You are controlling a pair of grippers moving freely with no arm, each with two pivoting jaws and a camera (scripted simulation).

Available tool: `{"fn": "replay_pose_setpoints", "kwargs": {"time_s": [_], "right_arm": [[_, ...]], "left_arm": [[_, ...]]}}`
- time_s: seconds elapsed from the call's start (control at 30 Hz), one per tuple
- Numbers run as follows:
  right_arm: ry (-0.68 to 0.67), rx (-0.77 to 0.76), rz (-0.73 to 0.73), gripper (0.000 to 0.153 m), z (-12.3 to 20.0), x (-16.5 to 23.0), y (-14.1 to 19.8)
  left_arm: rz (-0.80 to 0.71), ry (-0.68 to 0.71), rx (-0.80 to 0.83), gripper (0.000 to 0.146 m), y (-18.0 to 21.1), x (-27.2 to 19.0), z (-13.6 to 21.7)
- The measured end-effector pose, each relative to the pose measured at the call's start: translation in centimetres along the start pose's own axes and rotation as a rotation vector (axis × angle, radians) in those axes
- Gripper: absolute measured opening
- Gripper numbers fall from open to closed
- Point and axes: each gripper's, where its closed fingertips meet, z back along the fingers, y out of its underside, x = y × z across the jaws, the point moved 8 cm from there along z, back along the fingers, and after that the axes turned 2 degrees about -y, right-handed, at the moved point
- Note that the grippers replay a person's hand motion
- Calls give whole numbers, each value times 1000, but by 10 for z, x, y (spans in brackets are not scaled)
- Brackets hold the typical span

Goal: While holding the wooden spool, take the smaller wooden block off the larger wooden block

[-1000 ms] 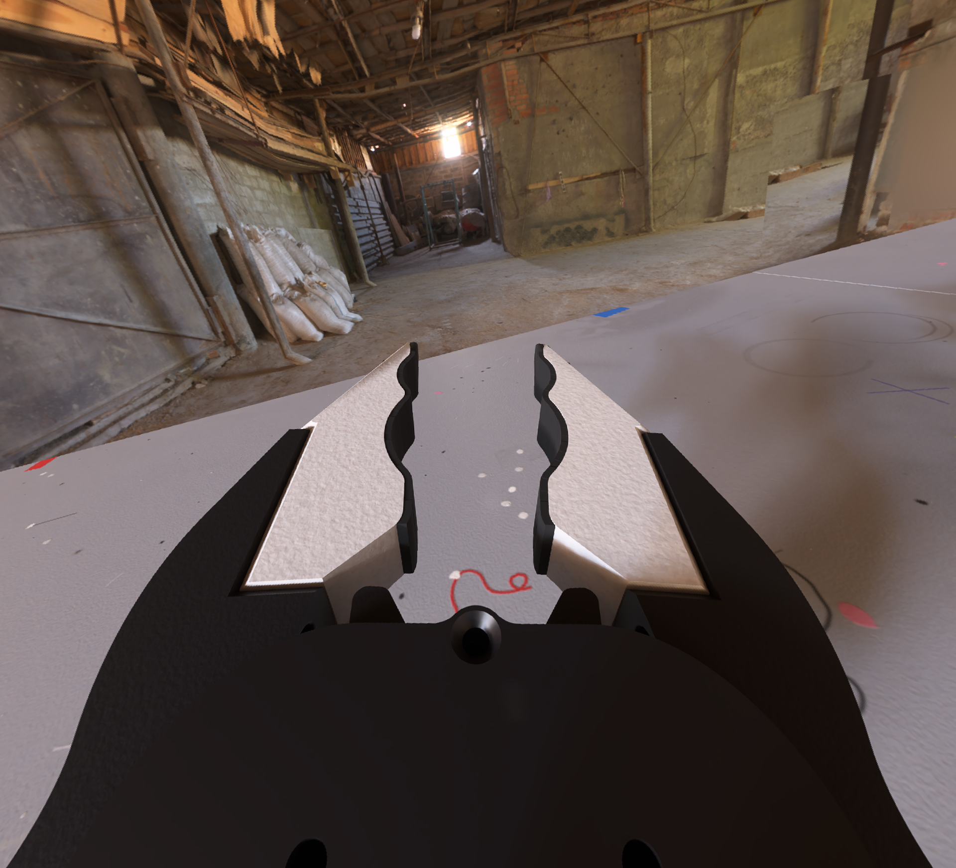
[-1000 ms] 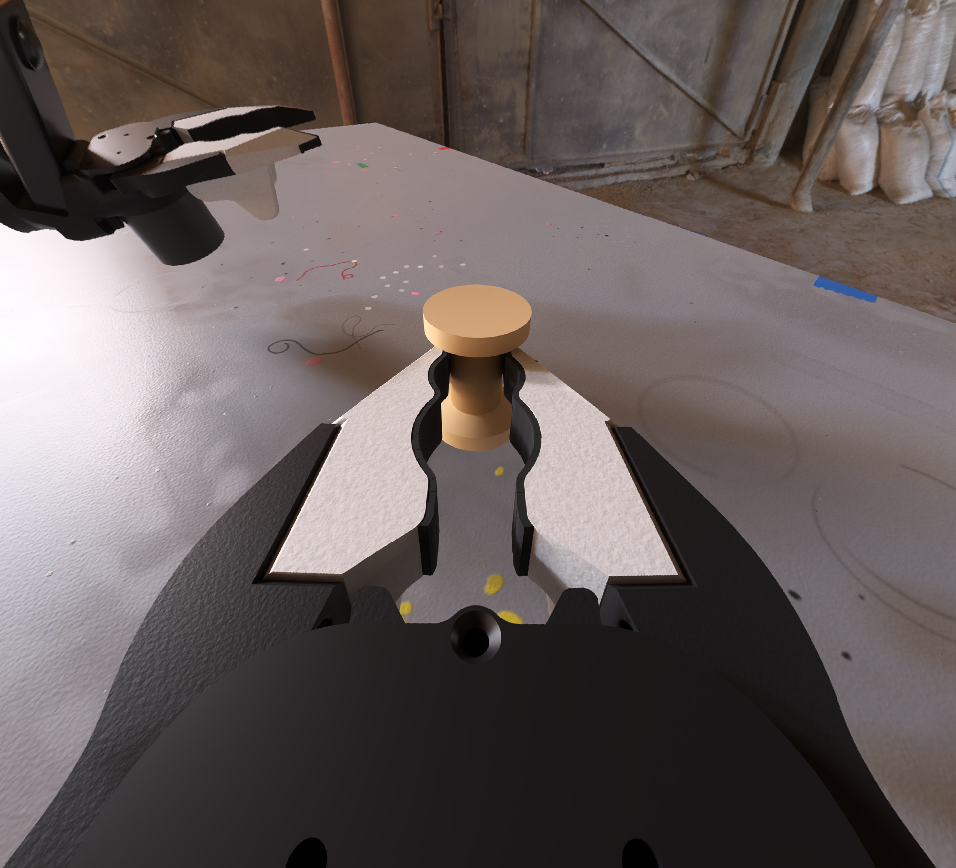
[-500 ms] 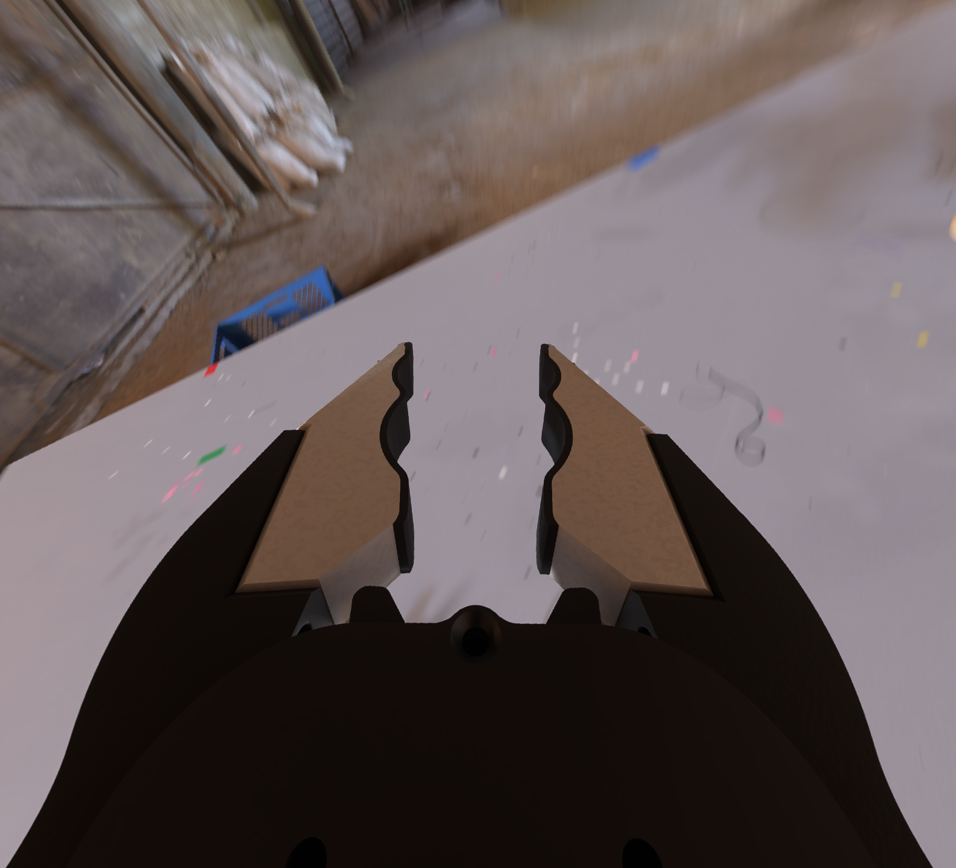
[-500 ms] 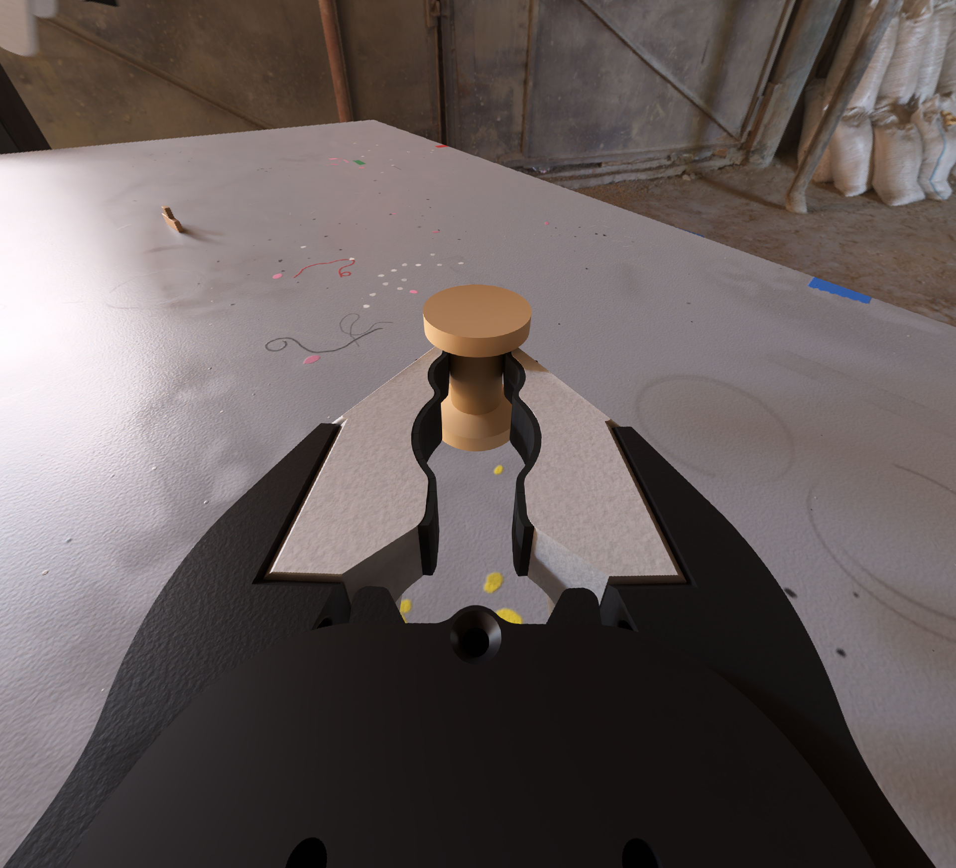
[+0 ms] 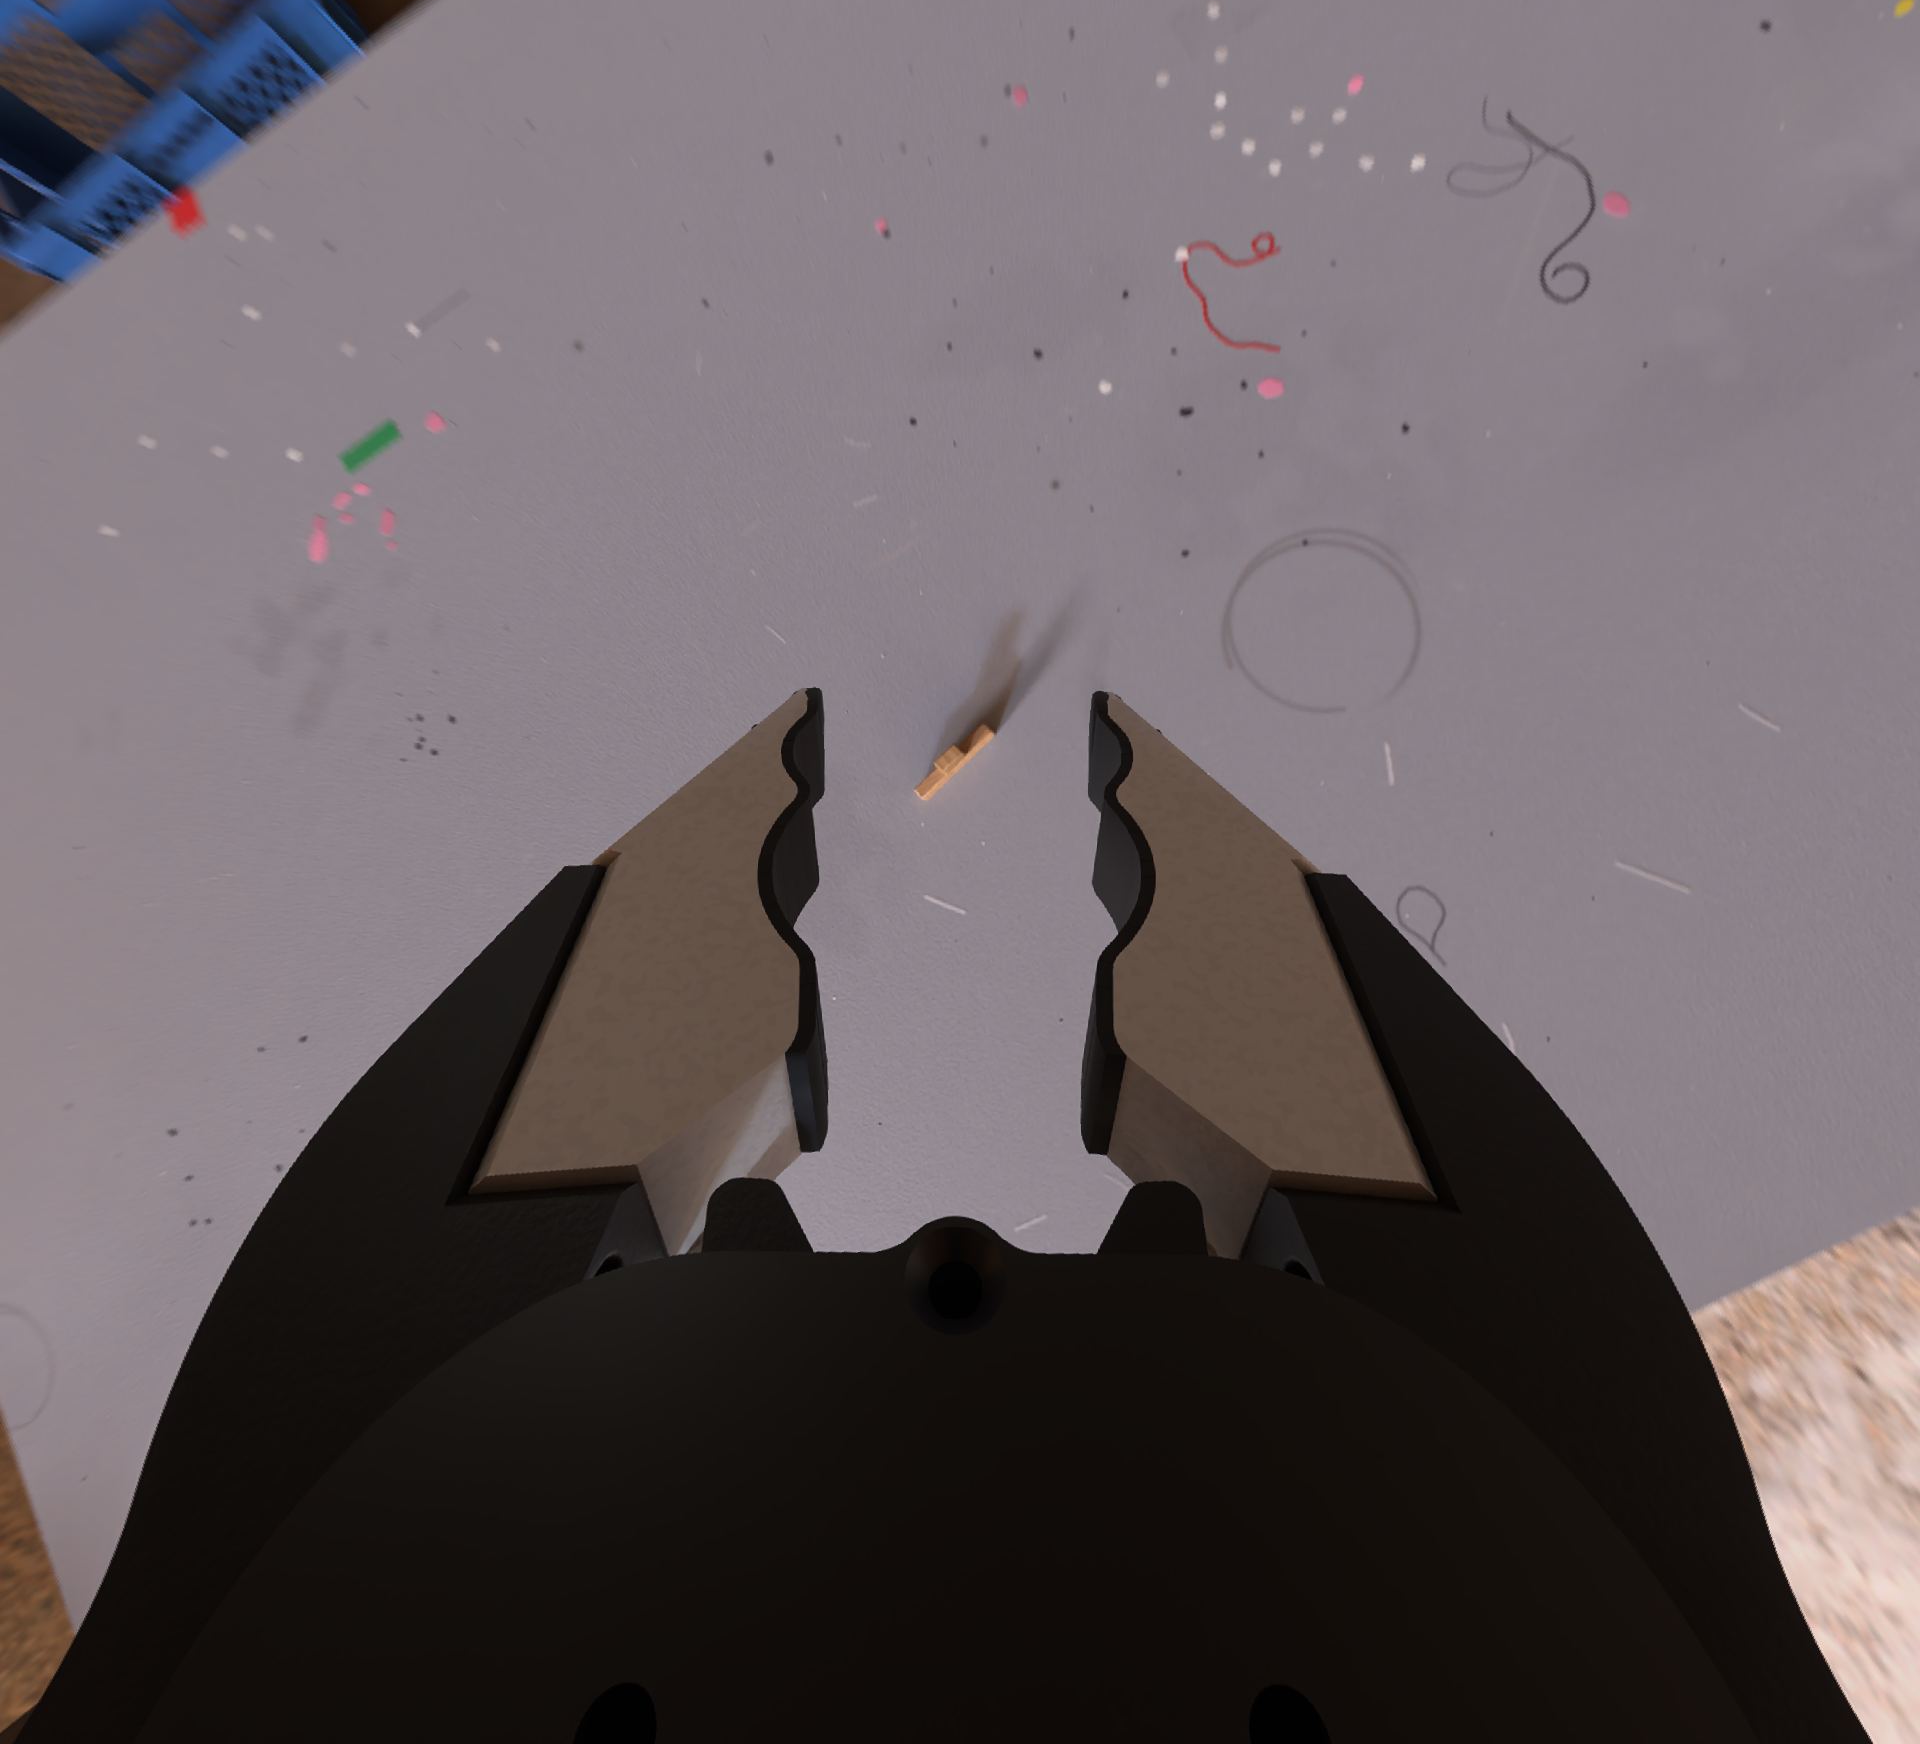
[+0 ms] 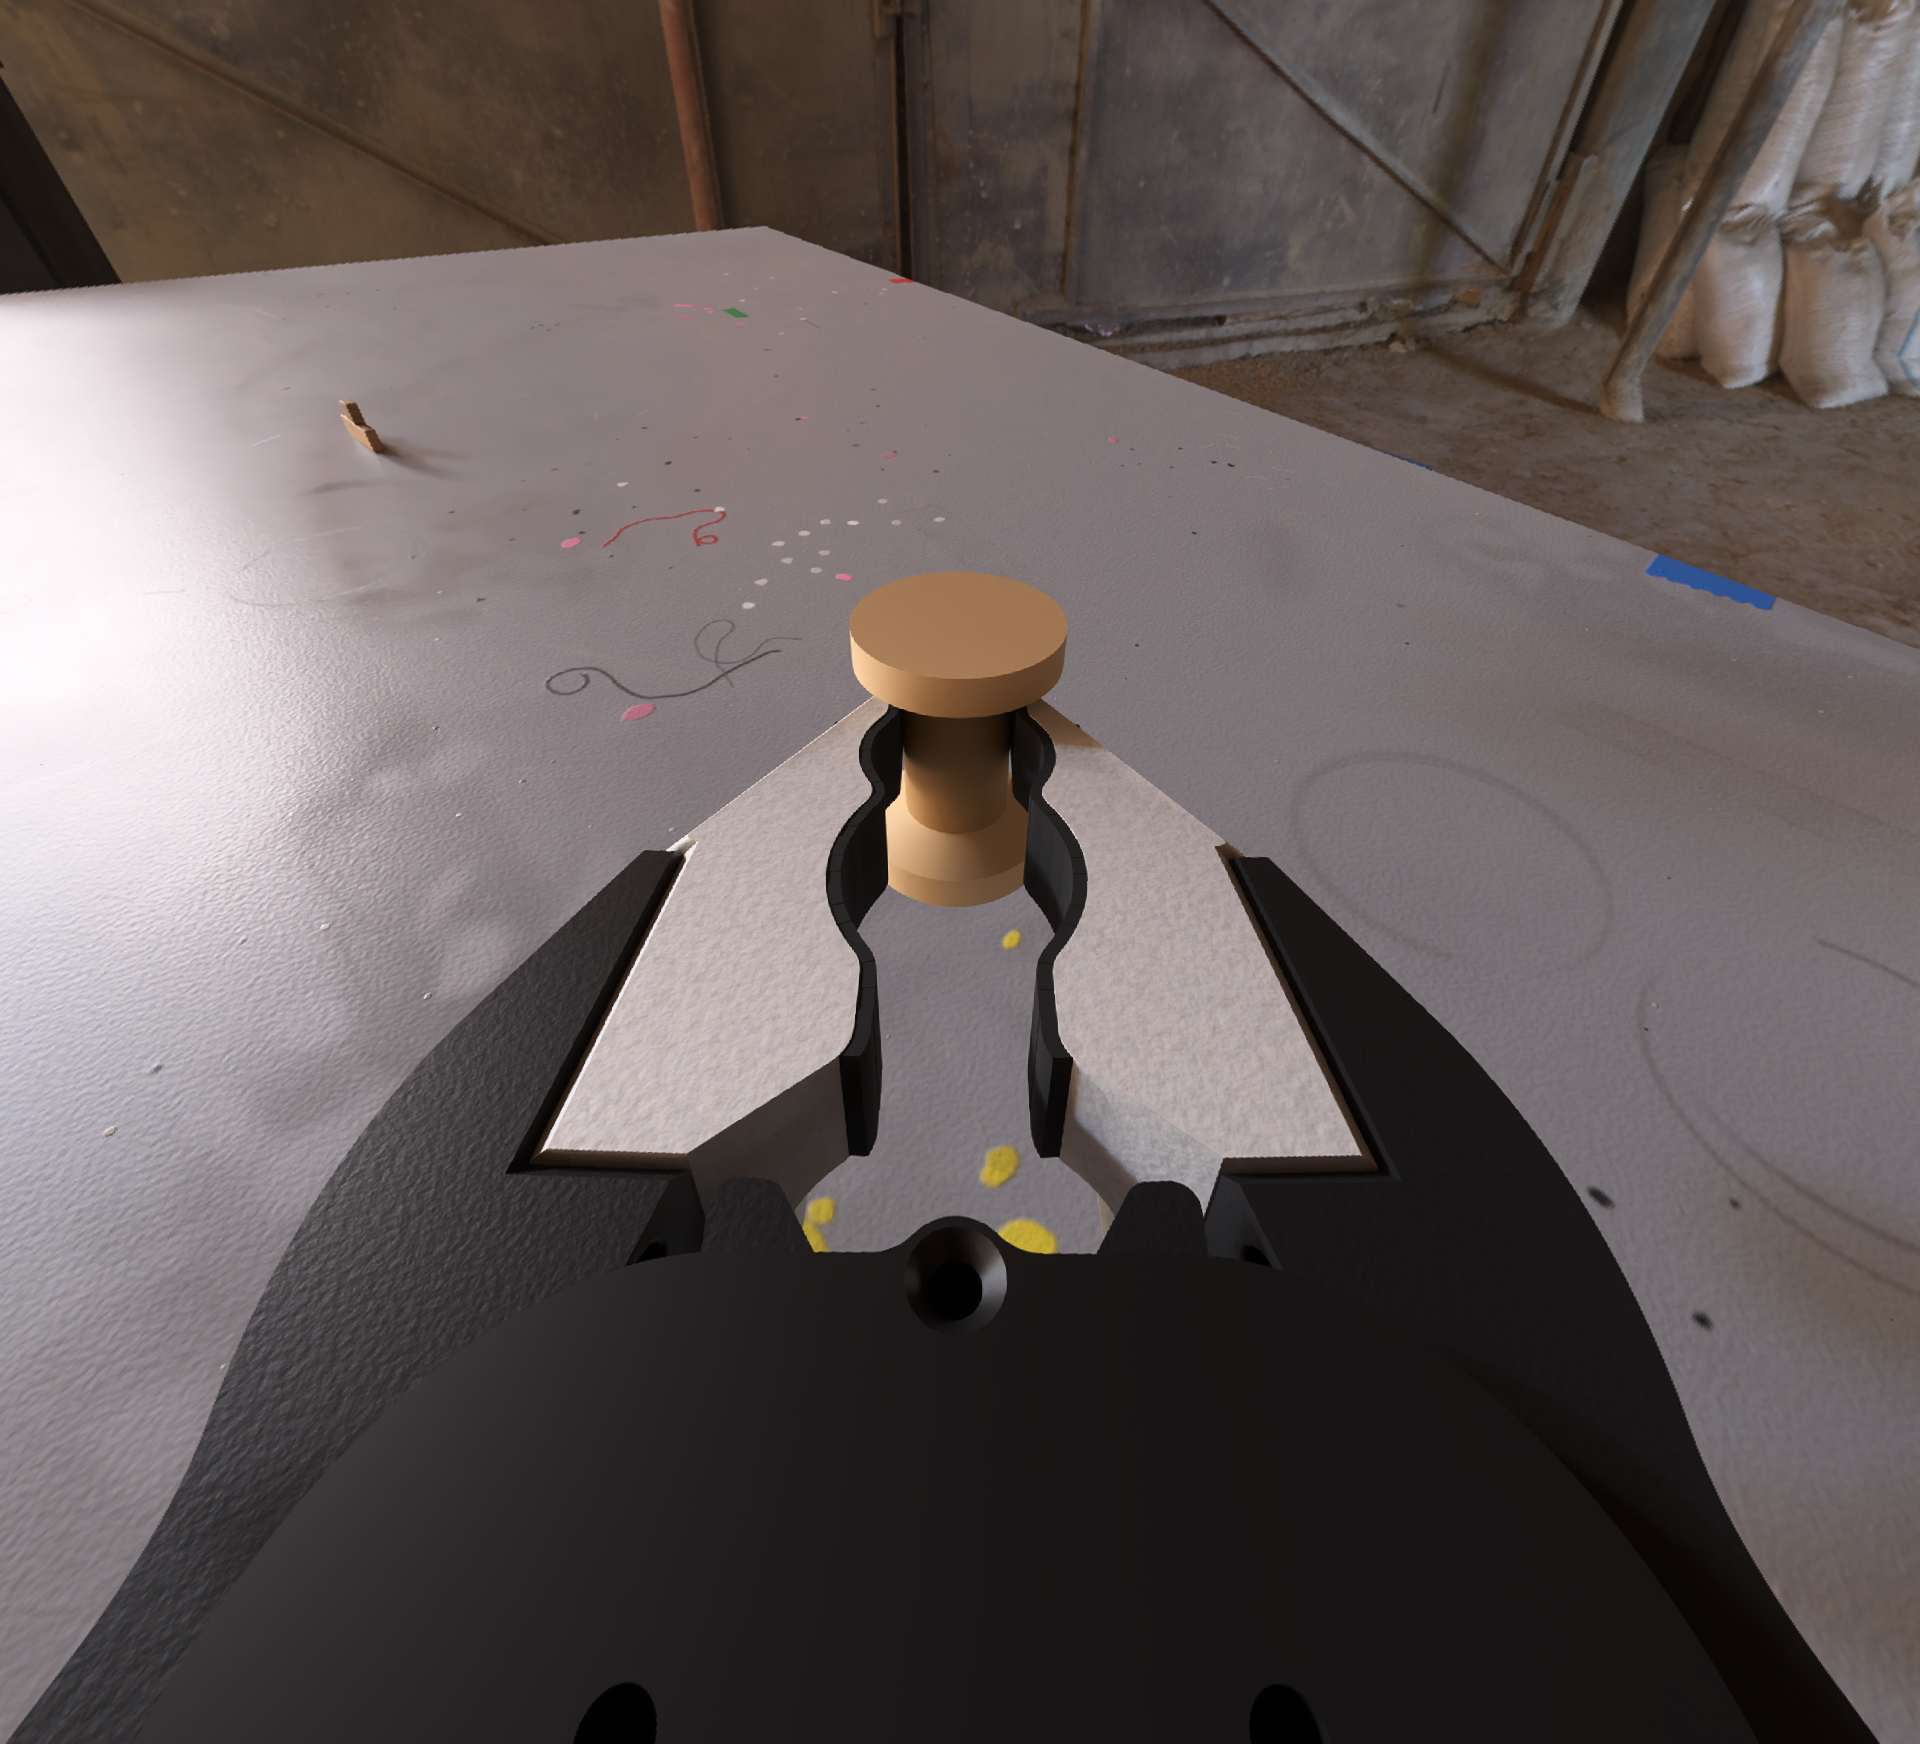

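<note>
My right gripper (image 6: 954,726) is shut on the stem of the upright wooden spool (image 6: 957,655) and holds it just above the grey table (image 6: 312,863). The two wooden blocks, the smaller one stacked on the larger (image 5: 954,764), lie small on the table far below my left gripper (image 5: 954,707), which is open, empty and looks steeply down with the blocks showing between its fingertips. The blocks also show in the right wrist view (image 6: 361,427), far off at the left. Only a dark edge of the left gripper shows at that view's top left corner.
A blue crate (image 5: 125,63) stands on the floor beyond the table's far left edge. The table's near right corner (image 5: 1766,1279) shows in the left wrist view. White sacks (image 6: 1818,292) lean at a wall to the right. Paint marks dot the table.
My left gripper has risen and tipped downward, so it now looks down at the table and the blocks. It has left the right wrist view. My right gripper and the spool have not moved.
</note>
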Motion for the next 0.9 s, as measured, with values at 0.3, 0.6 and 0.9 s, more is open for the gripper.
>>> {"fn": "replay_pose_setpoints", "kwargs": {"time_s": [0.3,0.6,0.9], "right_arm": [[-6,16,15,20,-1,2,0],[-9,24,20,20,-2,3,1],[-6,26,20,20,-2,3,1]], "left_arm": [[92,75,159,53,16,48,-54],[143,102,239,53,37,41,-82],[131,91,269,53,40,43,-80]]}}
